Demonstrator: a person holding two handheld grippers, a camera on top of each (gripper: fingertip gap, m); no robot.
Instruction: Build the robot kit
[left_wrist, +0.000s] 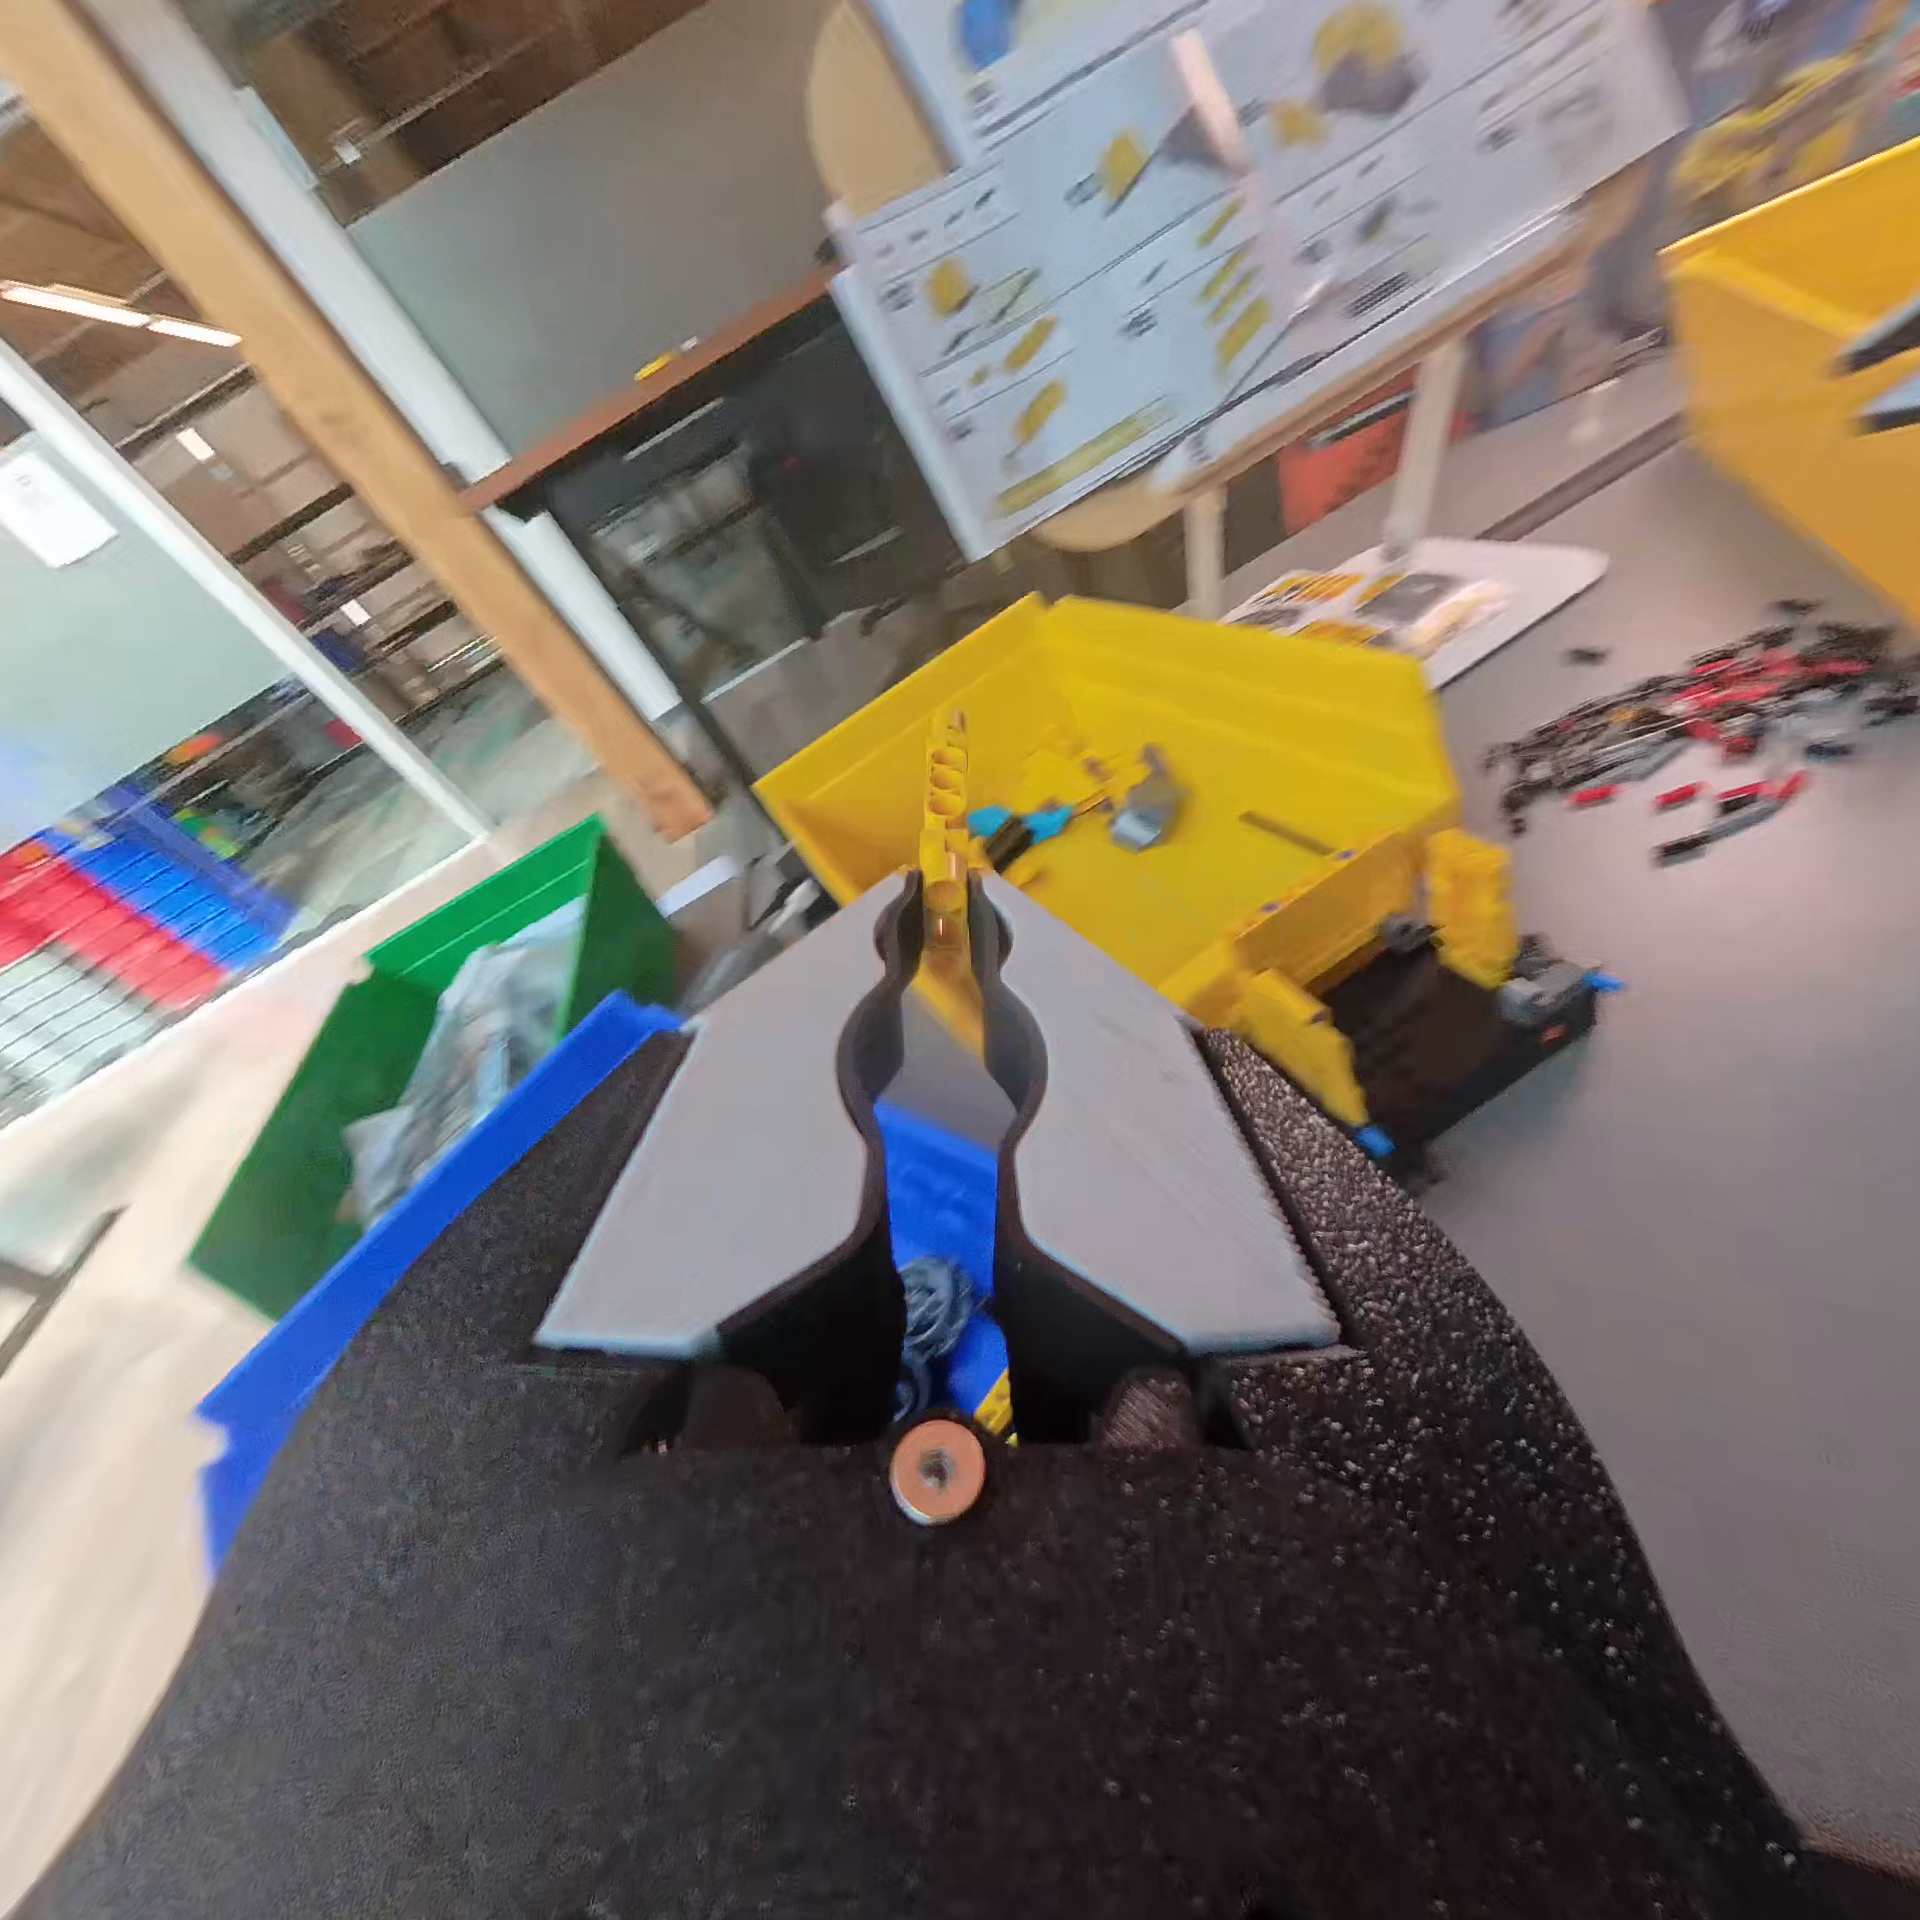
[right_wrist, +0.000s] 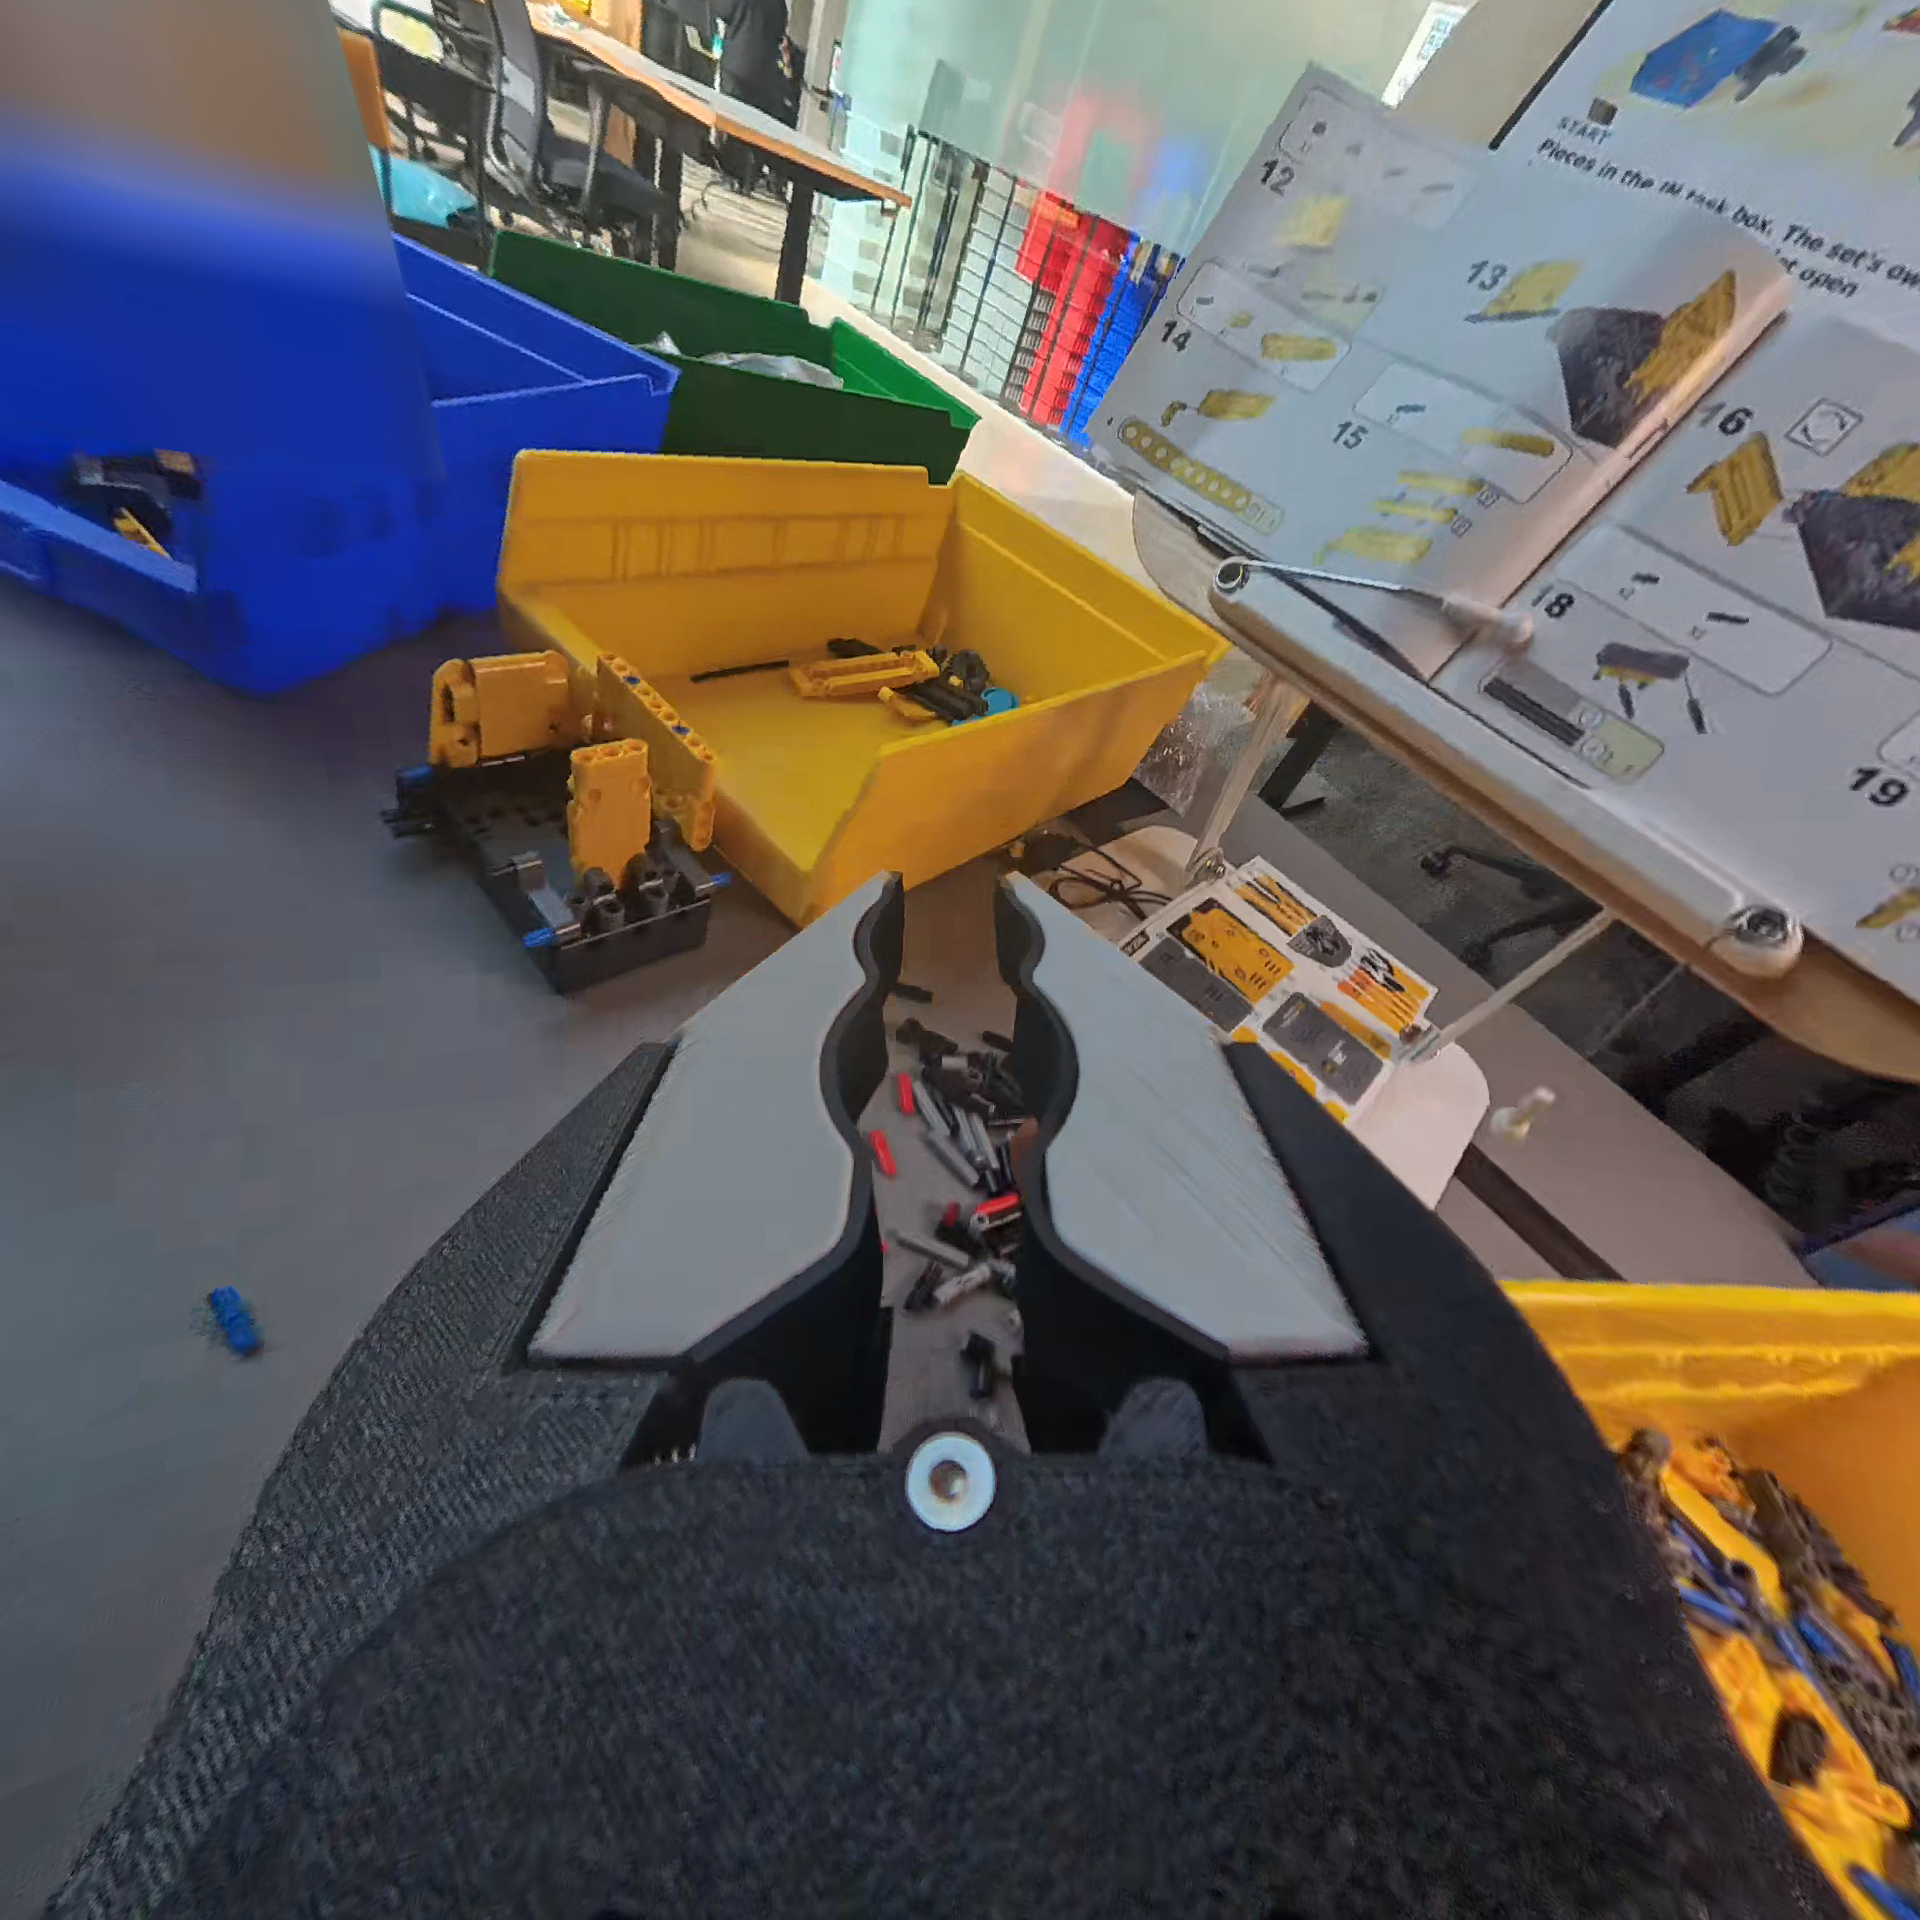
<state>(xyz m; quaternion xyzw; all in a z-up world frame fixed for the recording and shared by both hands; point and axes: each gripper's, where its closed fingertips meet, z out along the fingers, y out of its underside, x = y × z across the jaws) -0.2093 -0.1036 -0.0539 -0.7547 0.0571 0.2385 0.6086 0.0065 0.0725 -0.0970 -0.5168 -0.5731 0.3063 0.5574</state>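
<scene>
The left gripper (left_wrist: 943, 891) is clamped on a yellow beam (left_wrist: 943, 821), a slim perforated bar. The beam's long axis runs forward along the fingers, its free end projecting past the fingertips and slightly upward. The left gripper is held in the air above the edge of a blue bin (left_wrist: 436, 1226), with a green bin (left_wrist: 499, 997) just beyond.

Ahead of the beam lies a yellow bin (left_wrist: 1195, 727) holding a few loose parts. The partly built model (left_wrist: 1423, 997), yellow parts on a black base, stands on the grey table (left_wrist: 1662, 1195) touching or just beside the bin's near wall, forward and to the right of the left gripper.

The right gripper (right_wrist: 948, 888) has its fingers apart and holds nothing. It hangs above a scatter of small pins (right_wrist: 956, 1164). From its view the model (right_wrist: 566, 821) lies forward and to the left. An instruction sheet (right_wrist: 1455, 416) stands on a tilted stand to the right.

Which gripper is nearer the model cannot be told.
</scene>
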